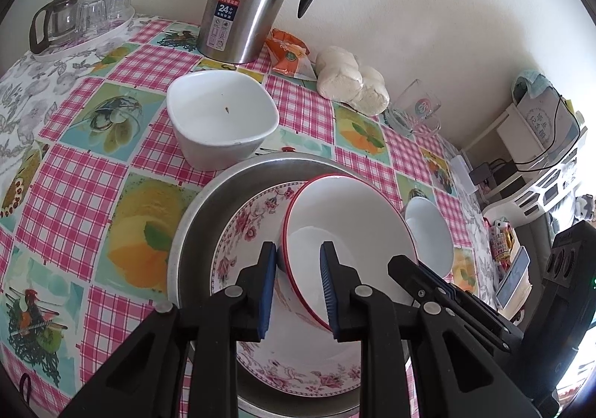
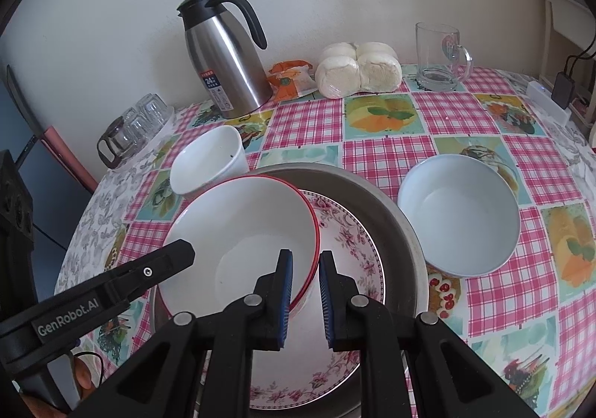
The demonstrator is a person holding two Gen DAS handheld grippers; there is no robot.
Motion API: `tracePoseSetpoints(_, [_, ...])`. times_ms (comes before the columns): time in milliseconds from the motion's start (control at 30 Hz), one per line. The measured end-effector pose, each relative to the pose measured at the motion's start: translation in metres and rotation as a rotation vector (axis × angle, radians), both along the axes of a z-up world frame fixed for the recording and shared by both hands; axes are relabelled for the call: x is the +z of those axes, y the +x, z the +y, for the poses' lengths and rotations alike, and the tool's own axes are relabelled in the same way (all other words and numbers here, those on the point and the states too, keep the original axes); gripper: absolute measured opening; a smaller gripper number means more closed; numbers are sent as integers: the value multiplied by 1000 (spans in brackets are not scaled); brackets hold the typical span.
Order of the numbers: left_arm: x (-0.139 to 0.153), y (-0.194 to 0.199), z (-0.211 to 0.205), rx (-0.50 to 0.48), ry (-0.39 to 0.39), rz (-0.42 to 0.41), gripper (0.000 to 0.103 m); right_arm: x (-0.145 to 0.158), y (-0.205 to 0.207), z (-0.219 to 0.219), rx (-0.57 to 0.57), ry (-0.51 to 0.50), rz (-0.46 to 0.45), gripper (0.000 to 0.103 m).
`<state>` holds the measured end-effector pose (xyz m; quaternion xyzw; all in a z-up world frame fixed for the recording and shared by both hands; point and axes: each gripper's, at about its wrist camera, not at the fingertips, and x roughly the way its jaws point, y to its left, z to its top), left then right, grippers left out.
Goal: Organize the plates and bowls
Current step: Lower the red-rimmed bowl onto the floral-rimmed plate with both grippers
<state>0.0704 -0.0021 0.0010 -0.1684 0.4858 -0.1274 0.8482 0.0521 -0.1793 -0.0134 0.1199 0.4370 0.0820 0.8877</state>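
Left gripper [image 1: 298, 269]: blue pads astride the left rim of the red-rimmed bowl [image 1: 350, 224], one pad outside, one inside; whether they actually press the wall, cannot tell. Right gripper [image 2: 305, 282]: fingers likewise straddle the bowl's right rim [image 2: 242, 231], gap narrow, contact not resolvable.

Red-rimmed bowl sits tilted on the floral plate [image 1: 242, 231], which lies inside the metal basin [image 1: 193, 217].

Far-left of the basin, touching its rim in view: square white bowl [image 1: 223, 116]. Right of the basin, just beside it: pale blue bowl [image 2: 458, 213].

Far side of the checked tablecloth [image 2: 383, 157]: steel thermos jug [image 1: 246, 0], wrapped buns [image 2: 357, 69], glass mug [image 2: 439, 53].
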Motion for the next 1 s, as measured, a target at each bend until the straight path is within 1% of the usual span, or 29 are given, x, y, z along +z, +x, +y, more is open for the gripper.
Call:
tracePoseSetpoints(133, [-3, 1, -1, -7, -5, 13, 23, 0, 0, -3, -5, 7, 0, 16])
tracePoseSetpoints(600, [-4, 1, -4, -25, -19, 17, 23, -2, 1, -12, -15, 47, 15, 16])
tracePoseSetpoints(733, [-5, 1, -4, -25, -21, 17, 23, -3, 2, -11, -9, 42, 17, 17])
tracePoseSetpoints(900, [-6, 2, -1, -18, -46, 30, 23, -3, 2, -12, -7, 56, 20, 18])
tracePoseSetpoints(1000, [-7, 2, 0, -10, -35, 34, 26, -3, 2, -12, -8, 58, 22, 18])
